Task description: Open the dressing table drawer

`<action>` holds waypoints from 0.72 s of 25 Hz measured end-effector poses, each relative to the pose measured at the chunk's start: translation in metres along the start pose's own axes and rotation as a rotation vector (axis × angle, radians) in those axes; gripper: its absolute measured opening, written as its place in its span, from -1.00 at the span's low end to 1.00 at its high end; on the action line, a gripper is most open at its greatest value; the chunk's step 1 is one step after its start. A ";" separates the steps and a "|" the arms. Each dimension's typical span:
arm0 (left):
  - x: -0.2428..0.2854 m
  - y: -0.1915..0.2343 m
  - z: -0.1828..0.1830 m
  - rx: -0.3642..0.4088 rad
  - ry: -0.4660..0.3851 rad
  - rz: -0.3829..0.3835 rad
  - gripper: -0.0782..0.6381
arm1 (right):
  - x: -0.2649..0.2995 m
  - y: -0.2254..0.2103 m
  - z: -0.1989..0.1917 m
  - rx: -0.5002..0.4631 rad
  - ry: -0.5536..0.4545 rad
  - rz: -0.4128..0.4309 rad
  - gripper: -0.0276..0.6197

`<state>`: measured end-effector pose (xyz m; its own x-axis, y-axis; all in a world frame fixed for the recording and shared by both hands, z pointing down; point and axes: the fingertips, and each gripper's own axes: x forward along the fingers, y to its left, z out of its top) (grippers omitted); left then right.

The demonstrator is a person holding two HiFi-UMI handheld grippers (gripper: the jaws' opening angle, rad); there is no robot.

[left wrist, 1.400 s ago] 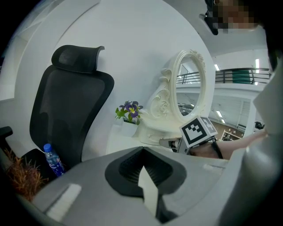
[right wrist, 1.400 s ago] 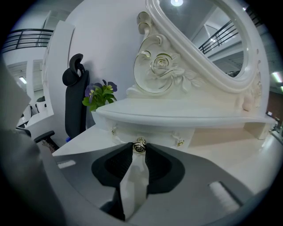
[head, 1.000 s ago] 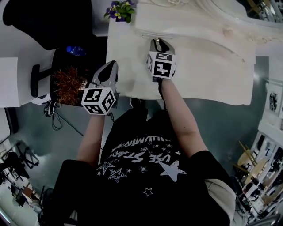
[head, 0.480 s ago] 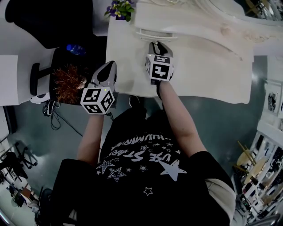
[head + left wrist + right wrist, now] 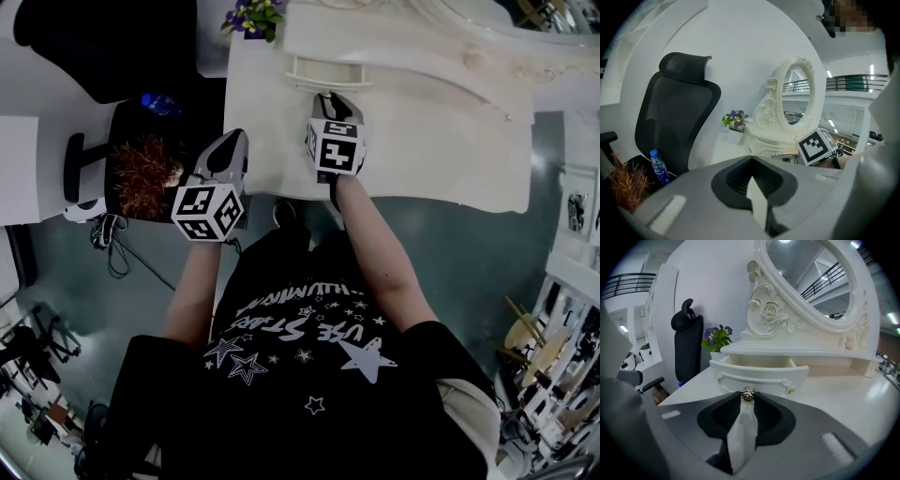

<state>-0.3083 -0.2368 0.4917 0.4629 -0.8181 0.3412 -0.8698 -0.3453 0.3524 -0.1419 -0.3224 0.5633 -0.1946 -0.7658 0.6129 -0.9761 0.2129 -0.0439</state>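
Half the job, by my reading, is behind you. The small drawer [image 5: 759,373] stands partly out of the dressing table [image 5: 422,141], under the shelf below the oval mirror [image 5: 811,277], and its bare inside shows over the front panel in the right gripper view. Your right gripper [image 5: 748,398] has its jaws pinched on the metal knob [image 5: 748,393] at the middle of the drawer front, so the pull is live. What is left is probably more of the same straight draw toward you until the drawer is as far out as you want, and then letting go of the knob.

Your left gripper [image 5: 228,142] hangs off the table's left edge, above the dried plant [image 5: 141,178]. Its jaws are together on nothing, and it faces the black office chair [image 5: 675,122] and the water bottle [image 5: 657,166].

Against the picture from a second ago, the drawer has come out. Then its front was flush under the shelf; half a second ago a thin lip showed, and now the lip is wider. The right gripper has backed toward you with it, and the left has barely moved.
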 end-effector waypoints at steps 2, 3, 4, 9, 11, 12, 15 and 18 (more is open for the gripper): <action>-0.001 -0.001 -0.002 0.001 0.006 -0.006 -0.78 | -0.001 0.001 -0.001 0.000 0.002 0.002 -0.55; -0.001 -0.001 -0.002 0.002 0.009 -0.008 -0.78 | -0.002 0.002 -0.002 0.001 0.004 0.002 -0.55; -0.001 -0.002 -0.002 0.001 0.010 -0.010 -0.78 | -0.002 0.002 -0.002 0.001 0.005 0.003 -0.55; -0.001 -0.006 -0.005 0.000 0.020 -0.029 -0.78 | -0.007 0.003 -0.007 0.001 0.013 -0.001 -0.55; -0.002 -0.008 -0.007 -0.001 0.024 -0.035 -0.78 | -0.008 0.004 -0.009 0.002 0.015 -0.001 -0.55; -0.002 -0.009 -0.007 -0.003 0.024 -0.037 -0.78 | -0.009 0.005 -0.009 0.004 0.016 0.000 -0.55; -0.002 -0.012 -0.006 -0.003 0.021 -0.041 -0.78 | -0.010 0.005 -0.010 0.006 0.017 0.003 -0.55; -0.004 -0.014 -0.005 0.000 0.018 -0.040 -0.78 | -0.012 0.006 -0.011 0.008 0.018 0.006 -0.55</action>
<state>-0.2969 -0.2260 0.4899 0.5004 -0.7954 0.3420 -0.8505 -0.3775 0.3663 -0.1443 -0.3051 0.5646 -0.1990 -0.7535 0.6266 -0.9756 0.2127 -0.0541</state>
